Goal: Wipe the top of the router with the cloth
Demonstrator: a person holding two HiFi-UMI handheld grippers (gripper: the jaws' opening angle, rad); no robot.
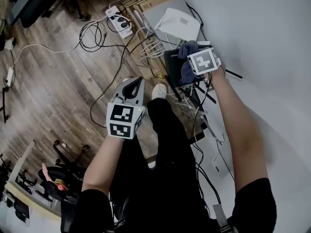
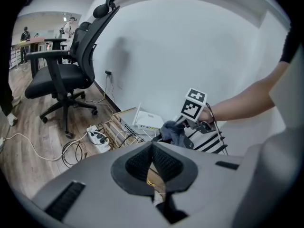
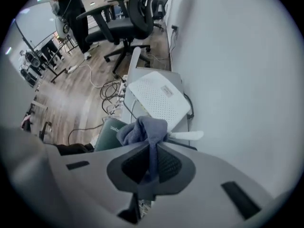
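Along the right side stands a white wall (image 1: 262,33), and beside it runs a wood floor (image 1: 53,81). Farther off on that floor, the left gripper view shows a black office chair (image 2: 71,70). The person stands over the gear, and a dark trouser leg (image 1: 167,130) ends in a white shoe (image 1: 159,91).

At the foot of the wall sits a flat grey box (image 1: 155,11) with a white router (image 1: 179,23) lying on top of it. Just nearer the person is a black router (image 1: 172,62), its thin antennas (image 1: 206,93) pointing back toward the shoe. A white power strip (image 1: 119,22) lies on the floor to the left of the box, and loose cables (image 1: 150,47) tangle between the strip and the routers.

The left gripper (image 1: 133,84) is held over the floor beside the leg, well apart from both routers. Its pads meet at the tips and nothing is caught between them.

The right gripper (image 1: 188,64) is out over the black router, jaws clamped on a grey-blue cloth (image 1: 187,57). One fold runs down between the pads, and the rest bunches out past the tips. That bunch hangs above the black router's top — whether it touches the casing cannot be told.
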